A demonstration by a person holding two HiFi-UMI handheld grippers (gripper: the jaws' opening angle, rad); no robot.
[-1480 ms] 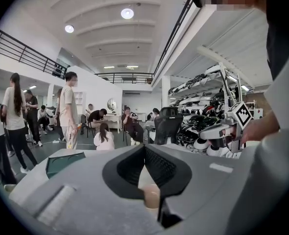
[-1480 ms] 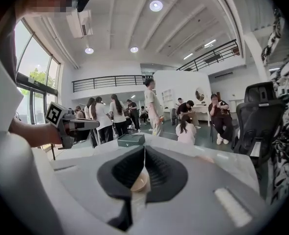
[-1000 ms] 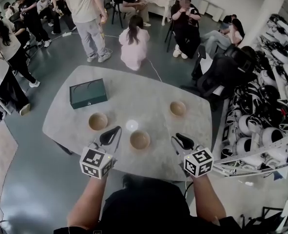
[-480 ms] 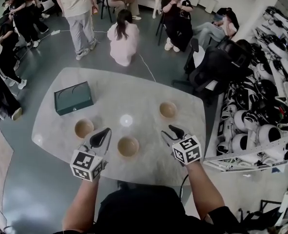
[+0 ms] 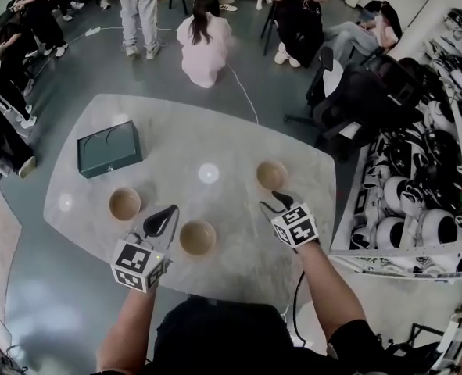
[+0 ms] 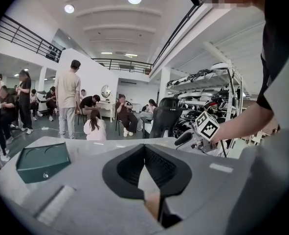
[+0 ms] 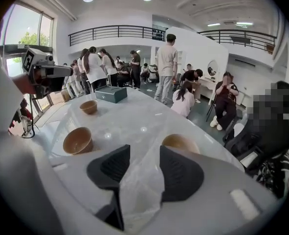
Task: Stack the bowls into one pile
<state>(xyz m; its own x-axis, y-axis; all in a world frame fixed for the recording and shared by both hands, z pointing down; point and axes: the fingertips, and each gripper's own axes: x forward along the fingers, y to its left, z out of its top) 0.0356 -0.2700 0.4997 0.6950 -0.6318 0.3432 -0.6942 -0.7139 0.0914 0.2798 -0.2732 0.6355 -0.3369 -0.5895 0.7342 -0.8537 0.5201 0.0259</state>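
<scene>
Three tan wooden bowls stand apart on the pale marble table [image 5: 215,143]: a left bowl [image 5: 125,203], a middle bowl [image 5: 197,237] and a right bowl [image 5: 271,175]. My left gripper [image 5: 162,219] is shut and empty, between the left and middle bowls. My right gripper [image 5: 276,203] hovers just short of the right bowl; its jaws are opening with nothing between them. In the right gripper view, my right gripper [image 7: 139,163] looks along its jaws at the right bowl [image 7: 181,143], with the middle bowl [image 7: 78,140] and left bowl [image 7: 89,106] to its left. The left gripper view shows my left gripper [image 6: 144,151] with its jaws together.
A dark green box [image 5: 109,148] lies at the table's far left. Several people sit and stand on the floor beyond the table. A black office chair [image 5: 356,92] and racks of white helmets [image 5: 418,201] border the right side.
Both grippers have come forward and down toward the table. The right gripper's jaws have spread wider and it has closed in on the right bowl.
</scene>
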